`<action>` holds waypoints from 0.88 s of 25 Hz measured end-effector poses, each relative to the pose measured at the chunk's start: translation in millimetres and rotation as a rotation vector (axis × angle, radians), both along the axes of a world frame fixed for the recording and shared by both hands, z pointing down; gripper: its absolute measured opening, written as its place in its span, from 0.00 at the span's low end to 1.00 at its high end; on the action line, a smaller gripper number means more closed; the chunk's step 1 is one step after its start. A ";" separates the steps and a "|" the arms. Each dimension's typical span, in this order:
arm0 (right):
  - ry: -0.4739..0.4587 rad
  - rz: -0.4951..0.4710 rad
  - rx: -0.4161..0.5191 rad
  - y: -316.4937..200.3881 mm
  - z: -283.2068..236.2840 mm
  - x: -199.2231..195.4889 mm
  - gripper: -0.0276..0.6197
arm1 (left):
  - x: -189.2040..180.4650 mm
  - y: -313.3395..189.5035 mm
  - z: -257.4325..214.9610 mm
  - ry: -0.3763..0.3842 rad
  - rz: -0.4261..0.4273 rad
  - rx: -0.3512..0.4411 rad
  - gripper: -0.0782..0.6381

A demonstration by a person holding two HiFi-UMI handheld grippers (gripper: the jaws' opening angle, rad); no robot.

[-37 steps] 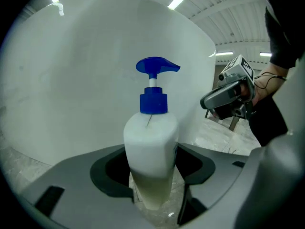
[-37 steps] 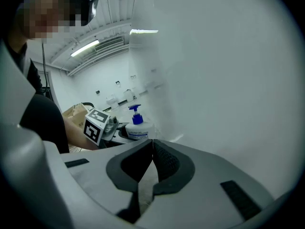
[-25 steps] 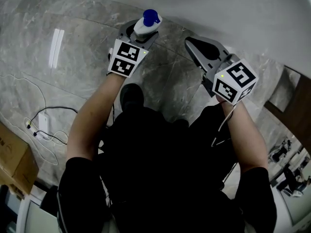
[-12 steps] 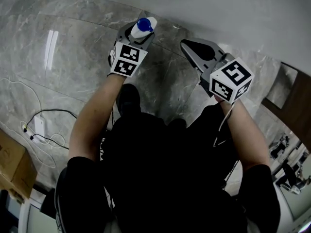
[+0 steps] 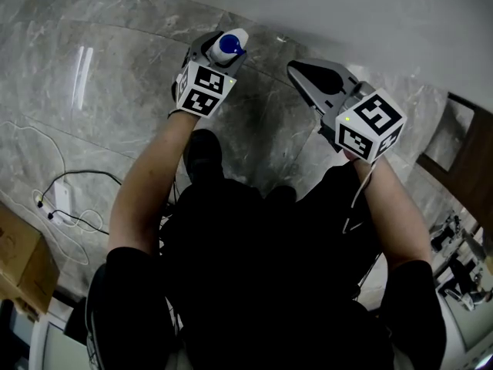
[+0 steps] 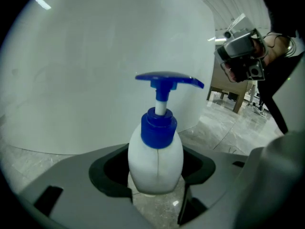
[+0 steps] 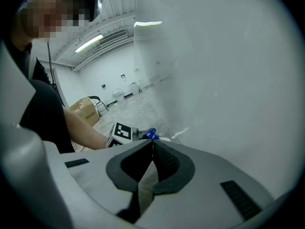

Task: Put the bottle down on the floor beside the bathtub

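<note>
Bottle (image 5: pixel 229 45) in left gripper (image 5: pixel 225 52), body mostly hidden

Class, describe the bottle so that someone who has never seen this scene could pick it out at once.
Find the big white bathtub standing on the grey marble floor. Just in front of its curved wall, the left hand-held gripper grips a bottle by its body. Nothing else nearby is white with a bright blue pump top.
</note>
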State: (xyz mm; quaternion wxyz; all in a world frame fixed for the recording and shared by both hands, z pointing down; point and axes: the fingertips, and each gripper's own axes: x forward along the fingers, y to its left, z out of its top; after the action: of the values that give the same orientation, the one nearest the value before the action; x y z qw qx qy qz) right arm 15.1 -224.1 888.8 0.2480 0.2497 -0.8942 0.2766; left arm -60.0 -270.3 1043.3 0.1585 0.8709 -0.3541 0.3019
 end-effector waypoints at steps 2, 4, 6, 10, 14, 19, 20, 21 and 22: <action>-0.003 0.000 0.003 2.5 -1.1 2.8 0.09 | 1.2 0.7 -2.7 0.009 -0.002 0.001 0.50; -0.010 -0.010 0.009 4.1 -1.7 3.8 0.09 | 0.7 -0.9 -6.8 0.014 -0.009 0.006 0.51; -0.015 -0.014 0.012 5.1 -2.1 4.3 0.09 | -0.2 -0.9 -9.9 0.015 -0.010 0.011 0.53; -0.007 -0.040 0.033 7.3 -2.3 6.5 0.09 | -3.9 7.5 -16.3 0.013 0.002 0.010 0.58; 0.003 -0.012 0.039 4.1 -5.3 13.2 0.09 | -12.4 19.7 -36.7 0.043 -0.030 0.007 0.58; -0.014 -0.007 0.059 -2.3 -13.2 2.6 0.09 | -8.4 24.2 -57.4 0.092 -0.043 0.020 0.58; -0.010 -0.014 0.062 -1.7 -13.6 -0.1 0.09 | -8.4 23.8 -59.0 0.090 -0.042 0.026 0.58; -0.003 -0.022 0.067 -0.9 -14.0 -2.4 0.09 | -9.2 23.3 -60.1 0.087 -0.044 0.031 0.58; 0.009 -0.032 0.078 -0.2 -14.8 -4.2 0.09 | -10.6 22.8 -61.2 0.085 -0.048 0.034 0.58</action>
State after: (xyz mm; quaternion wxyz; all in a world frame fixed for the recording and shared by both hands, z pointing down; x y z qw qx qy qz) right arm 10.9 -224.3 874.0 0.2464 0.2462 -0.9070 0.2365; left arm -70.6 -247.5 982.1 0.1659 0.8767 -0.3730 0.2545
